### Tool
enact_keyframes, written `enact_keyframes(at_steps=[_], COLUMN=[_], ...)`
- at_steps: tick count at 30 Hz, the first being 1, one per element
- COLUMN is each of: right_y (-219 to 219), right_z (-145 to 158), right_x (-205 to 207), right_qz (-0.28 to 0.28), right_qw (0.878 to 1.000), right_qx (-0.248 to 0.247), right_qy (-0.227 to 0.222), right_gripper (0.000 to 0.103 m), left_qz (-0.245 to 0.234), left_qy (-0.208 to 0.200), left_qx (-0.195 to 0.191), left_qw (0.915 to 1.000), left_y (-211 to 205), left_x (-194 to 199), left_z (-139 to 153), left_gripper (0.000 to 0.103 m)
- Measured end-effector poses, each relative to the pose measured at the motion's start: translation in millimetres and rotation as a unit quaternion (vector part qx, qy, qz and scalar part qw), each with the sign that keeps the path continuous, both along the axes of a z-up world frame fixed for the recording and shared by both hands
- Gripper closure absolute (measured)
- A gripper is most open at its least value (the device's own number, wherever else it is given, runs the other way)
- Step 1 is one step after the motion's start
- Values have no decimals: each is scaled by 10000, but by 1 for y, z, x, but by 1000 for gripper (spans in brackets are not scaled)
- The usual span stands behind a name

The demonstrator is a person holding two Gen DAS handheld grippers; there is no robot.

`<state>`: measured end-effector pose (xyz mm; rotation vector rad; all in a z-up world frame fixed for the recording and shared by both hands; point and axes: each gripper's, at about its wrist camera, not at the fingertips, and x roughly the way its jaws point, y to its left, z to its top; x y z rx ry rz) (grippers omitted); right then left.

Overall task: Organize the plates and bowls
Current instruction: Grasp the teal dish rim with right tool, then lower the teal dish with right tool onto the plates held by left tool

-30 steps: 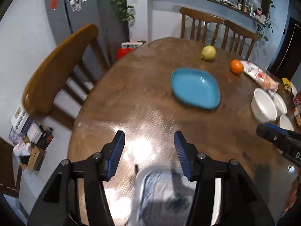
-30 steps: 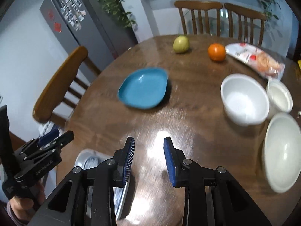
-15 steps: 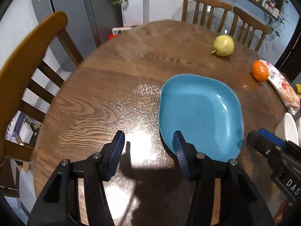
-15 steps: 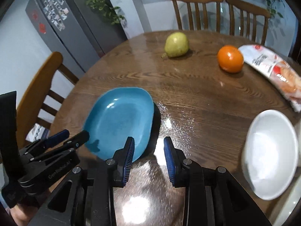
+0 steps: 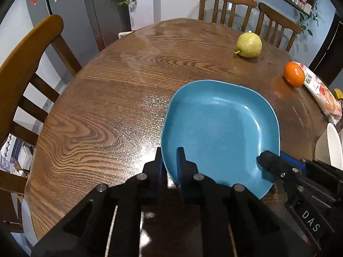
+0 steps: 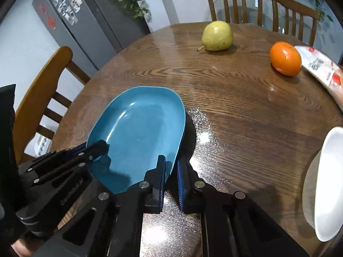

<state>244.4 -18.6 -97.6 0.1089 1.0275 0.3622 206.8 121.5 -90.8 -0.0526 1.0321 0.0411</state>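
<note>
A blue squarish plate (image 5: 220, 132) lies on the round wooden table (image 5: 120, 90); it also shows in the right wrist view (image 6: 139, 132). My left gripper (image 5: 170, 160) is shut on the plate's near left rim. My right gripper (image 6: 171, 167) is shut on the plate's near right rim, and it shows at the right of the left wrist view (image 5: 270, 162). A white bowl (image 6: 321, 184) stands at the right table edge, partly cut off.
A pear (image 6: 217, 36), an orange (image 6: 285, 59) and a snack packet (image 6: 321, 72) lie at the far right of the table. Wooden chairs stand at the left (image 5: 27, 64) and behind the table (image 5: 227, 6). A grey fridge (image 6: 70, 21) is at the far left.
Both grippers moved forward to the blue plate and closed on its near rim, left on the left side, right on the right side. Before, both were open.
</note>
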Motion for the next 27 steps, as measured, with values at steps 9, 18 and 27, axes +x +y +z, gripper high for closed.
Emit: enact_keyframes(at_steps=[9,18,27], right_y=[-8,-16,-15], right_z=[21,59,76], right_x=[-20,-76,-135], right_qz=[-83,20,240], right_qw=[9996,9976,9953], right_qx=[247,591,814], right_qy=[-72,-371,-460], right_gripper=[93,93,93], left_qz=[-106,-137,-75], left_qy=[-268,-743,-1077], left_qx=[16,110,263], left_qw=[9996,9971,9938], left_y=[-4,-5,-2], left_x=[-18,-74,-135], left_z=[21,61,80], left_gripper=[95,95,94])
